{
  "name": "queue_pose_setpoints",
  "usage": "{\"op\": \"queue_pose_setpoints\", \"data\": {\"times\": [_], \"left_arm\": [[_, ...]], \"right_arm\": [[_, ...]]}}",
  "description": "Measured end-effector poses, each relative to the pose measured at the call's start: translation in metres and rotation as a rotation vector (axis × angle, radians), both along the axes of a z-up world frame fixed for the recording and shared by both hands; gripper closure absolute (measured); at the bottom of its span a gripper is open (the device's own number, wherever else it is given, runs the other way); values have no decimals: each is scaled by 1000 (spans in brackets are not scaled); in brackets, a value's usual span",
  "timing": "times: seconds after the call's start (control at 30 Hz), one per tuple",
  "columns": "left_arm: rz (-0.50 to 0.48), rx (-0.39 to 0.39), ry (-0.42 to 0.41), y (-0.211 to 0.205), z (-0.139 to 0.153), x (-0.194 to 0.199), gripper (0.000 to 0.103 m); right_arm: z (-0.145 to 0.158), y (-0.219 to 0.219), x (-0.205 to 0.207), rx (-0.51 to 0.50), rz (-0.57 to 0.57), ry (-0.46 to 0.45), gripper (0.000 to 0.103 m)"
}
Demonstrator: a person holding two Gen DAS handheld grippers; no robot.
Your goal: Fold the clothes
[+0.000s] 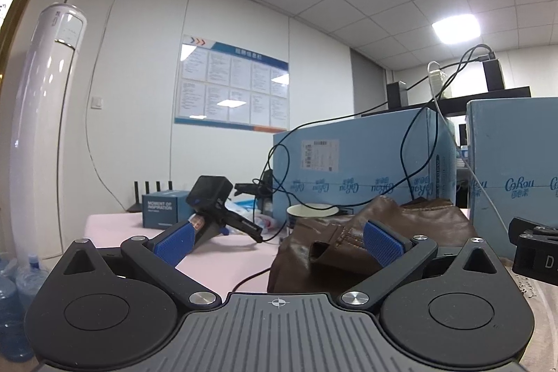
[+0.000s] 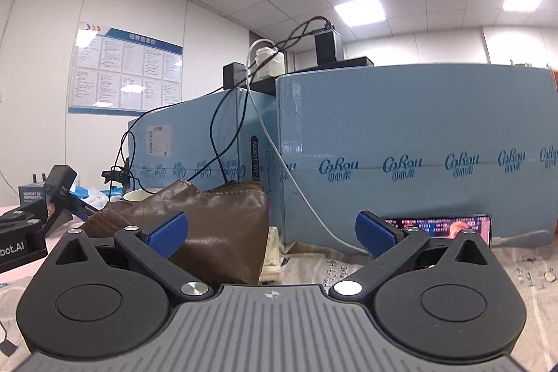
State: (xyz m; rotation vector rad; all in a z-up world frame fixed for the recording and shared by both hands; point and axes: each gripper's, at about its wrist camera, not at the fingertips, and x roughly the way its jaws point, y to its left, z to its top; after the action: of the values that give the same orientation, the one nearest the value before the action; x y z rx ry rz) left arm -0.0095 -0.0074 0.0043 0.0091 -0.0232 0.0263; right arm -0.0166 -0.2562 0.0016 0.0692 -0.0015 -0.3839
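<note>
A brown leather garment [image 1: 394, 225] lies bunched in a heap on the table, in front of the blue boxes. My left gripper [image 1: 277, 243] is open and empty; its right blue pad [image 1: 382, 243] stands in front of the garment's near fold. In the right wrist view the same garment [image 2: 216, 225] sits left of centre. My right gripper [image 2: 272, 232] is open and empty, with its left pad [image 2: 167, 232] in front of the garment. The left gripper's body [image 2: 17, 239] shows at the left edge of that view.
Two large blue cartons [image 1: 359, 166] [image 2: 418, 156] stand behind the garment with black and white cables draped over them. A phone with a lit screen [image 2: 439, 227] leans on the right carton. A camera on a mount [image 1: 212, 197], a paper cup [image 1: 312, 213] and a small blue box [image 1: 164, 208] sit on the pink table [image 1: 223, 257]. Water bottles [image 1: 14, 302] stand lower left.
</note>
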Motion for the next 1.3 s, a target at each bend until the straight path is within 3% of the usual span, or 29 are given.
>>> {"op": "queue_pose_setpoints", "data": {"times": [0.3, 1.3], "left_arm": [[-3, -32, -6, 4, 0, 0, 0], [-14, -12, 19, 2, 0, 4, 0]], "right_arm": [[0, 4, 0, -23, 4, -1, 0], [-1, 3, 2, -16, 8, 5, 0]]}}
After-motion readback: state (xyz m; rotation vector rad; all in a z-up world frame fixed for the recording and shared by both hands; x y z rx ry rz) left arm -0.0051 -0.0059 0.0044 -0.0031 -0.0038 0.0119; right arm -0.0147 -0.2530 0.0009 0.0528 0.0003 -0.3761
